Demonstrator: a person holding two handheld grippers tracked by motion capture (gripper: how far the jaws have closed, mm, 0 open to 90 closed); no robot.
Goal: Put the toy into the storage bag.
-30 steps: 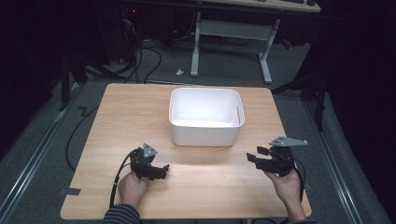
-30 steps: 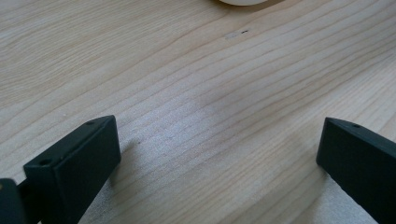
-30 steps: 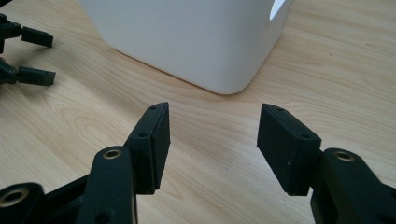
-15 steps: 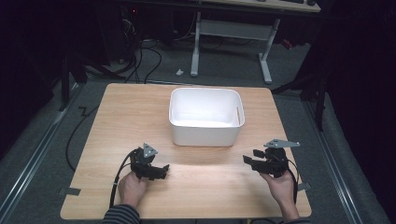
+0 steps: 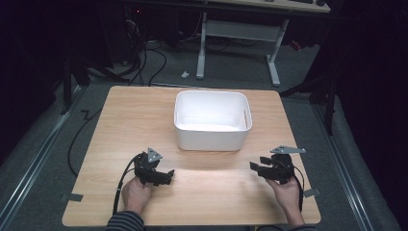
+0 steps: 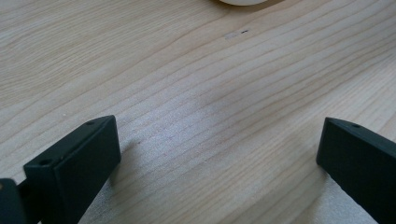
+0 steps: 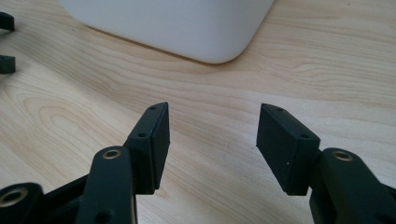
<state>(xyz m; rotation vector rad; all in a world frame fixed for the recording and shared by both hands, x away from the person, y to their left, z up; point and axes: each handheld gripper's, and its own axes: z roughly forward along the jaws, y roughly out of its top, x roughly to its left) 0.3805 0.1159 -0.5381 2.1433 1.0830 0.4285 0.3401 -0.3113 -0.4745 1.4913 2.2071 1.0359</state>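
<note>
A pale wooden table (image 5: 120,120) holds a white rectangular tub (image 5: 211,120) toward its far middle, nothing visible inside and no lettering I can read. Nearer the person, well apart from it, the left gripper (image 5: 166,177) rests with jaws wide; the right gripper (image 5: 255,166) hovers, jaws moderately parted, both empty.

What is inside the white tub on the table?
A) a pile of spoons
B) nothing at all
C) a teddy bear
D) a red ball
B: in the high view the white tub shows only its bare white bottom and walls, with nothing lying in it.
</note>
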